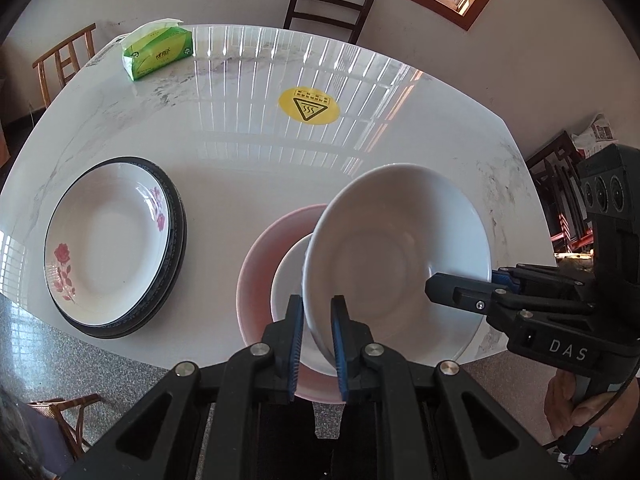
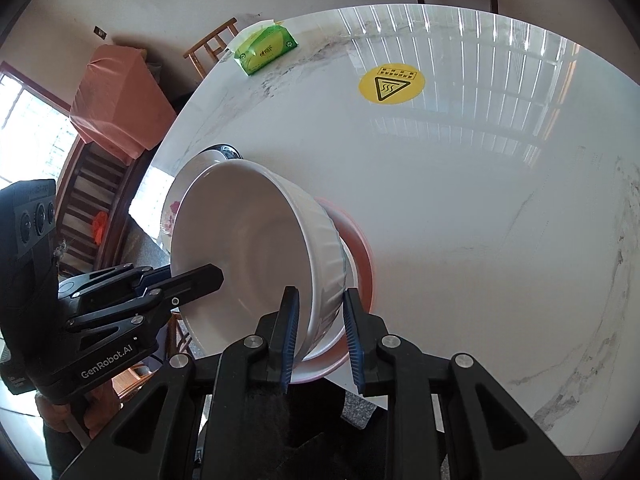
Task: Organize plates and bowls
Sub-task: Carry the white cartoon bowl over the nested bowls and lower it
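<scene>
White ribbed bowl (image 1: 396, 256) is tilted, hanging over the pink bowl (image 1: 264, 264) near the table's (image 1: 240, 160) front edge. A smaller white bowl (image 1: 288, 280) sits nested inside the pink one.

My left gripper (image 1: 317, 344) straddles the rim at its 6 o'clock, one pad inside, one outside. A sliver of gap shows on the inner side, so I'd call it lightly clamped, not hard.

My right gripper (image 2: 318, 330) has the opposite rim between its pads, with a visible gap on the outer side. I can't tell if it's actually biting or only bracketing the wall.

Flower plate (image 1: 108, 240) sits on the dark-rimmed stack at 9 o'clock from the bowls, well apart. Tissue pack (image 1: 158, 54) is at 11 o'clock, far side; the yellow warning sticker (image 1: 309, 106) is at 12.

Risks as I judge them:
- Glazed ceramic on narrow pads: the tilt puts torque on both grips, so the bowl could rotate or slip out.
- If one side releases first, it drops rim-first onto the nested bowls and may chip.
- The stack is close to the front edge, so an off-centre landing could shove the pink bowl toward the drop.
</scene>
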Motion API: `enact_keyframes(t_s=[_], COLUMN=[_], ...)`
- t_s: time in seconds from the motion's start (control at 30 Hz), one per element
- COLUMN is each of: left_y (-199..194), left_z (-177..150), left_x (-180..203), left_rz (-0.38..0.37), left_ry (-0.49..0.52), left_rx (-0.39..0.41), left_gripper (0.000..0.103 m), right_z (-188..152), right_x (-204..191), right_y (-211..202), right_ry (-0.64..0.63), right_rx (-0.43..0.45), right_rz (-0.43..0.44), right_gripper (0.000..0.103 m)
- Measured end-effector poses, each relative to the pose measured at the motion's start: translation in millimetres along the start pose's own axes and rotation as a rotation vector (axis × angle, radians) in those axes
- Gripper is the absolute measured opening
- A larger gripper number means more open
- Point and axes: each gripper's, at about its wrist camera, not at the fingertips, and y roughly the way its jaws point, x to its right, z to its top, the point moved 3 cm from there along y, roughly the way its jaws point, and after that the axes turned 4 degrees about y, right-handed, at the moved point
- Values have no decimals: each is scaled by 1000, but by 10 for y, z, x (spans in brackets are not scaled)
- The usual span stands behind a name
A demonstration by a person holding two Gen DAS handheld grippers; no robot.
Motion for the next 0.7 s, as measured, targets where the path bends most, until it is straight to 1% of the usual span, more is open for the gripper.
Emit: enact_keyframes(t_s=[0.2,0.7], left_y=[35,143], left_z=[-47,-111], left_x=[-50,-90], left_rz=[-1,-5], left_ry=[-5,-15], left_rx=[-13,-44], left_gripper=[14,14], right_z=[-58,-50], right_x=[-16,-21], right_y=[51,165], right_ry=[-5,2], right_rx=[-11,-31], right_rz=[-10,-17], right_gripper=[22,22])
